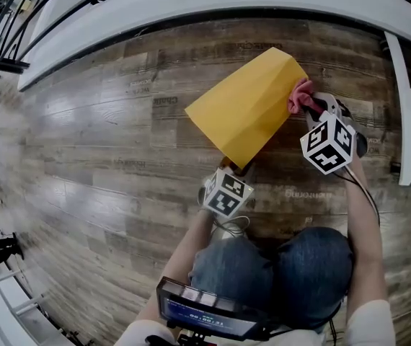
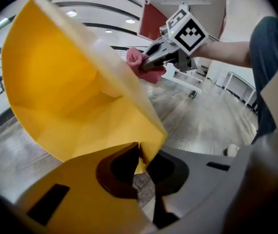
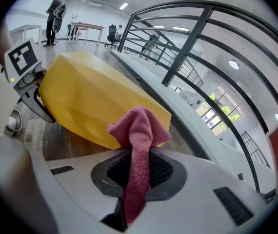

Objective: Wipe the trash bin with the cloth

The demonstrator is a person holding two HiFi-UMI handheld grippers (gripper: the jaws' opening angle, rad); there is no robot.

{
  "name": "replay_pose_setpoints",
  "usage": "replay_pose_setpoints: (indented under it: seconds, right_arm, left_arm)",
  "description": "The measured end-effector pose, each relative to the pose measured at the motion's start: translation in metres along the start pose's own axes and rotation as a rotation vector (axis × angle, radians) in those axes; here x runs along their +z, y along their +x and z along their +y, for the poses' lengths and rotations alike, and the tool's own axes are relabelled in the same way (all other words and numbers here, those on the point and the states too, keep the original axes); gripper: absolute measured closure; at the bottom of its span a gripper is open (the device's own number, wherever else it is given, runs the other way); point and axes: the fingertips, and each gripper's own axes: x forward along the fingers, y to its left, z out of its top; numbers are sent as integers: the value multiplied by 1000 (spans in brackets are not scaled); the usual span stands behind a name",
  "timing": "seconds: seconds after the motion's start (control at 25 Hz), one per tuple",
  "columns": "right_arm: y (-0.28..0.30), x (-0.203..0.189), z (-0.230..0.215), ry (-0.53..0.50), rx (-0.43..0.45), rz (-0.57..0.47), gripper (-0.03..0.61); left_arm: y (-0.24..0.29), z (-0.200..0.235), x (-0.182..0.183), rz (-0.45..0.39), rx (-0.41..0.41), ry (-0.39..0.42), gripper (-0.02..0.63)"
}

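Note:
A yellow trash bin (image 1: 252, 107) lies tilted on the wooden floor, its open mouth toward me. My left gripper (image 1: 236, 170) is shut on the near edge of the bin's rim; in the left gripper view the yellow rim (image 2: 146, 152) sits pinched between the jaws of that gripper (image 2: 141, 167). My right gripper (image 1: 312, 105) is shut on a pink cloth (image 1: 299, 96) and holds it against the bin's far right side. In the right gripper view the cloth (image 3: 139, 130) bunches out of the jaws and touches the yellow wall (image 3: 90, 101). The left gripper view also shows the cloth (image 2: 141, 65).
A white curved ledge with dark railings (image 1: 191, 6) runs along the far side of the floor. A white frame (image 1: 407, 121) stands at the right. My knees in jeans (image 1: 277, 265) and a screen device (image 1: 205, 312) are just below the grippers. A person (image 3: 56, 11) stands far off.

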Motion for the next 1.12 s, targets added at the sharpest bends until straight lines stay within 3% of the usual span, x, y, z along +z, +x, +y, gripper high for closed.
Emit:
replay_pose_setpoints:
  seconds: [0.12, 0.4, 0.6, 0.8, 0.92, 1.12]
  right_arm:
    - [-14, 8, -7, 17, -25, -36, 534]
    - [-45, 43, -6, 1, -29, -144, 534]
    - [-74, 86, 6, -55, 11, -280, 534]
    - [-101, 118, 36, -150, 112, -433, 534]
    - [-99, 113, 43, -162, 129, -431, 534]
    - [-74, 83, 44, -115, 136, -330, 534]
  left_arm:
    - [-11, 1, 17, -20, -7, 17, 595]
    - [-56, 23, 81, -139, -120, -136, 592]
    - [-82, 18, 119, -107, -158, -124, 591]
    - [-90, 8, 146, -69, -143, -123, 600]
    - [-90, 5, 151, -79, -134, -141, 600]
    - [-92, 8, 149, -102, -137, -189, 600]
